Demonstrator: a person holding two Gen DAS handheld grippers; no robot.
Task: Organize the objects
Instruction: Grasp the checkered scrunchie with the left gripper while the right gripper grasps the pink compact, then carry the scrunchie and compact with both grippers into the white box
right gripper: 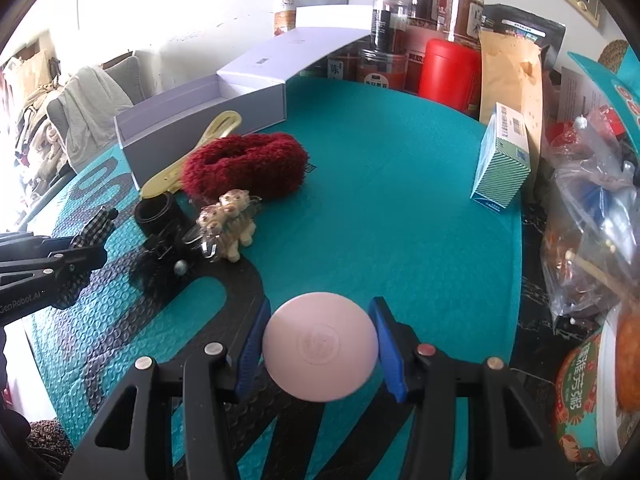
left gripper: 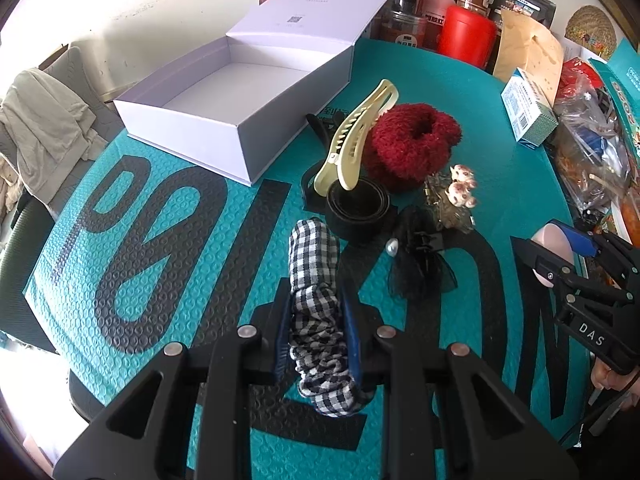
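Checked scrunchie (left gripper: pixel 320 312) hung nearest my left lens, pinched between the blue pads of my left gripper (left gripper: pixel 319 334), its long axis running away from me along the fingers, one end drooping below them; my jaws there were clenched on the cloth. My right gripper (right gripper: pixel 320 346) was likewise closed, its pads pressing either side of a pink round case (right gripper: pixel 320 346), which sat flat and level between them, above the teal mat (right gripper: pixel 380 200).

Ahead of my left side, up and to the left, the white box (left gripper: pixel 192 136) stood open and bare inside, lid folded back, its long side angled across the mat; I judged that box the place for both loads. My left gripper was the nearer to it; from the right wrist view the box lay far off to the left, beyond the pile.

That pile lay between us and the box: a cream hair claw (left gripper: pixel 356 136) leaning on a red fuzzy scrunchie (left gripper: pixel 412 144), a black coiled band (left gripper: pixel 358 204), a black mesh bow (left gripper: pixel 420 264) and a small figurine clip (left gripper: pixel 460 188); the claw's tip pointed toward the box's near corner; I reckoned my left should go first, swinging left of the heap.
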